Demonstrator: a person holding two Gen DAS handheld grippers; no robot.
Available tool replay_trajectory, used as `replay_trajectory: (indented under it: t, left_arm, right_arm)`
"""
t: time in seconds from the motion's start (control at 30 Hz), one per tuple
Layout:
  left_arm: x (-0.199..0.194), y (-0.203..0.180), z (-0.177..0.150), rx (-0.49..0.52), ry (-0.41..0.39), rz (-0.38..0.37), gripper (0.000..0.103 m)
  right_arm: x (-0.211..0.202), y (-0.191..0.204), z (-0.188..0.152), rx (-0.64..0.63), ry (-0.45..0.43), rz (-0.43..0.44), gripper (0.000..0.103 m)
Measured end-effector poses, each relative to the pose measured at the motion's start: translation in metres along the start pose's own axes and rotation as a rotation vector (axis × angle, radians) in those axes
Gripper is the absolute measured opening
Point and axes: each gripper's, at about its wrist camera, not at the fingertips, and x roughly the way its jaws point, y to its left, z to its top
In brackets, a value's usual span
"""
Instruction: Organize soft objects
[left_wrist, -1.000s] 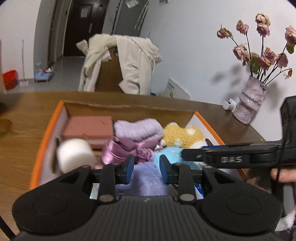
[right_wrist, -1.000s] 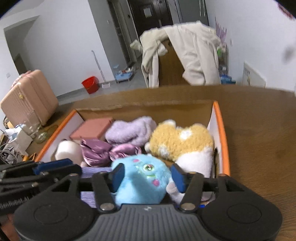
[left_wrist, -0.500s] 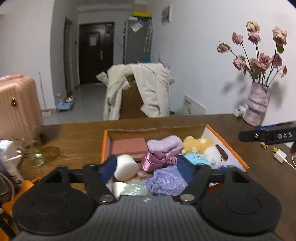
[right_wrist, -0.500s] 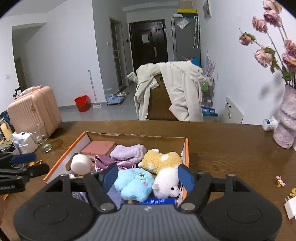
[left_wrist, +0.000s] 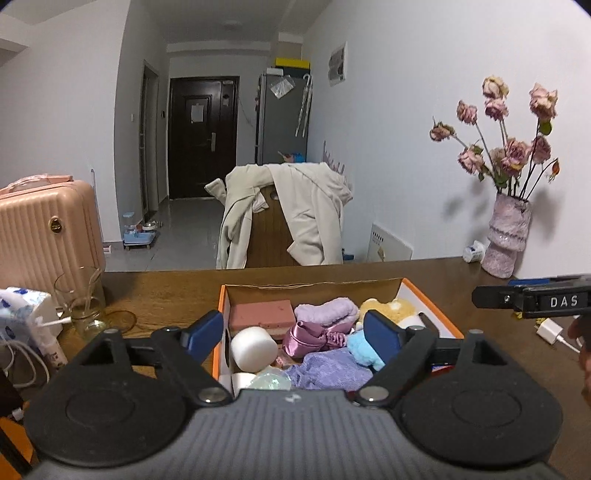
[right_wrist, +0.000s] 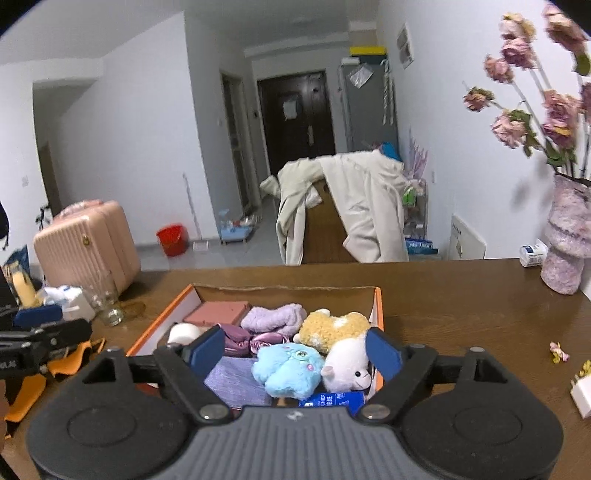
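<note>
An orange-edged cardboard box (left_wrist: 314, 286) (right_wrist: 377, 306) sits on the wooden table and holds soft things: a pink block (left_wrist: 261, 313), a lilac towel (left_wrist: 327, 312), a purple satin bow (left_wrist: 314, 334), a white roll (left_wrist: 253, 349), a blue plush (right_wrist: 286, 369), a yellow plush (right_wrist: 334, 326), a white plush (right_wrist: 347, 365) and a purple cloth (left_wrist: 328, 371). My left gripper (left_wrist: 293, 334) is open and empty, held back above the box's near end. My right gripper (right_wrist: 295, 349) is open and empty, also above the near end.
A vase of dried roses (left_wrist: 508, 236) stands at the table's right back. A glass (left_wrist: 83, 310) and white clutter (left_wrist: 22, 314) lie at the left. A white charger (left_wrist: 550, 330) lies right. A coat-draped chair (left_wrist: 284, 218) stands beyond the table.
Both grippers have pulled back and up from inside the box, and their jaws have opened wide. The blue plush and purple cloth stay in the box.
</note>
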Motion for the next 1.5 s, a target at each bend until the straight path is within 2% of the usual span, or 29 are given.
replay_trajectory:
  t: [0.23,0.63,0.8,0.97,1.1,1.27,1.33,1.5]
  left_arm:
    - [-0.049,-0.006,-0.038,0.030,-0.068,0.005,0.091]
    - [-0.143,-0.004,-0.124,-0.020,-0.079,0.040,0.098]
    - [-0.188,-0.012,-0.155,0.006,-0.128,0.060,0.101]
    - [-0.225,-0.017,-0.181,-0.008,-0.144,0.041,0.102]
    - [-0.257,-0.026,-0.202,0.002,-0.174,0.038,0.103]
    - [-0.283,-0.029,-0.222,-0.020,-0.189,0.024,0.103]
    - [-0.285,-0.031,-0.227,-0.023,-0.171,0.022,0.103]
    - [-0.285,-0.038,-0.235,0.011,-0.197,0.037,0.103]
  right_arm:
    - [-0.036,0.020,-0.047,-0.040,-0.055,-0.023,0.085]
    - [-0.121,0.063,-0.144,-0.066,-0.126,0.000,0.087]
    - [-0.154,0.085,-0.185,-0.105,-0.134,-0.016,0.088]
    - [-0.184,0.101,-0.224,-0.121,-0.123,-0.018,0.088]
    - [-0.213,0.110,-0.246,-0.113,-0.149,-0.011,0.088]
    - [-0.241,0.118,-0.270,-0.103,-0.173,-0.023,0.088]
    - [-0.249,0.120,-0.280,-0.100,-0.180,-0.005,0.089]
    - [-0.250,0.127,-0.291,-0.100,-0.181,0.014,0.089]
